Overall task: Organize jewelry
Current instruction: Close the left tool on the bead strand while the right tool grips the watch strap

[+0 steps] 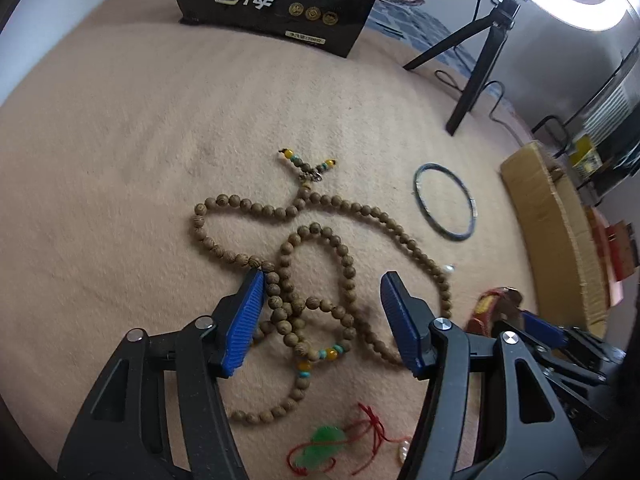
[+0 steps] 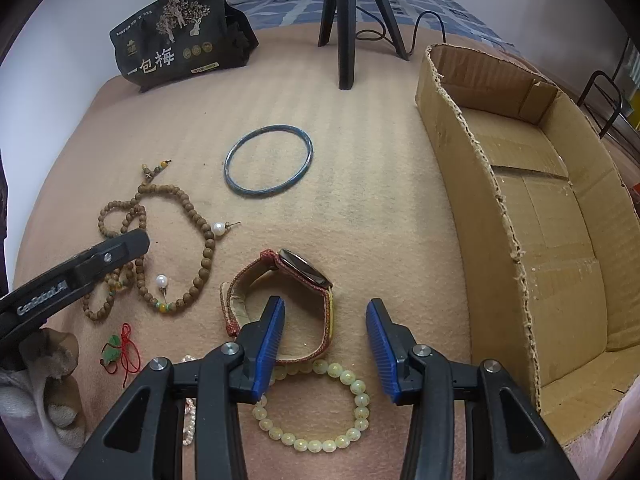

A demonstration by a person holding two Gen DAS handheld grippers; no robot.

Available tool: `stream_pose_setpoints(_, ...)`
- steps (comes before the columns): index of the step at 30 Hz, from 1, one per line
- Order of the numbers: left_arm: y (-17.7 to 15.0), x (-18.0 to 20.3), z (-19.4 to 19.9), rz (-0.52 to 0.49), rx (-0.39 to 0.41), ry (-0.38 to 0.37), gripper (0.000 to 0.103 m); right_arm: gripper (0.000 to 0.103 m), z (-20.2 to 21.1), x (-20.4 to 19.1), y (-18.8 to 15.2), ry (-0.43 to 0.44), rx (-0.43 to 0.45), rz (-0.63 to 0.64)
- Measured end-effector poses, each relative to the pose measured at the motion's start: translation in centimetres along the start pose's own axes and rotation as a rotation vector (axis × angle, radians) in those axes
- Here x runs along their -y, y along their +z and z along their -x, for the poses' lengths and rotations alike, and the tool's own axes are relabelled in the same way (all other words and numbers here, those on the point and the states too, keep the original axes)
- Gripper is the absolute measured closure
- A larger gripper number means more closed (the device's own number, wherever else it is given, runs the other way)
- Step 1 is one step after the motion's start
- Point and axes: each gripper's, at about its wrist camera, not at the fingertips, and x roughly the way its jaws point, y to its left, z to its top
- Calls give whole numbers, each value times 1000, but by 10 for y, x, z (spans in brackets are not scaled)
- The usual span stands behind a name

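1. The left claw points down at a beige blanket. Its blue pads stand apart, with nothing pressed between them.
2. Under it lies a long wooden bead strand, looped over itself. The left pad touches or just overlaps the strand at its 9 o'clock side; I cannot tell which.
3. At 6 o'clock from the strand lies a green pendant on red cord.
4. At 2 o'clock from the strand lies a dark blue bangle, flat and apart from the beads.
5. The right claw also points down, pads apart and holding nothing.
6. Between its pads, toward the left one, sits a watch with a woven red strap, standing on its edge. The left pad overlaps the strap; contact is unclear.
7. Just below the watch, at 6 o'clock, lies a pale green bead bracelet, near the strap.
8. Two pearl earrings lie beside the wooden strand, one just outside its loop, one within.
9. An open cardboard box stands at 3 o'clock from the right claw.
10. A black snack bag stands at 11 o'clock; tripod legs at 12 o'clock.
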Motion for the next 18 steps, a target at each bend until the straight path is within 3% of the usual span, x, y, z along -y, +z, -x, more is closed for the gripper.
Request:
stream_pose_setpoints(5, -4, 7, -7, -75, 38, 129, 72, 56, -3, 0, 1, -20, -6, 9)
stream_pose_setpoints(9, -2, -3, -5, -73, 43, 122, 91, 46, -6, -3, 4, -35, -10, 18)
stream_pose_setpoints(14, 1, -18, 3, -29, 23, 70, 92, 45, -10, -7, 4, -55, -20, 46)
stream_pose_setpoints(15, 1, -20, 5, -26, 23, 67, 92, 49, -10, -7, 5, -56, -21, 47)
stream_pose_setpoints(16, 0, -21, 7, -22, 24, 60, 92, 61, -9, -6, 5, -56, -18, 47)
stream_pose_setpoints(18, -1, -24, 13, -18, 29, 53, 92, 75, -7, -6, 6, -62, -16, 50)
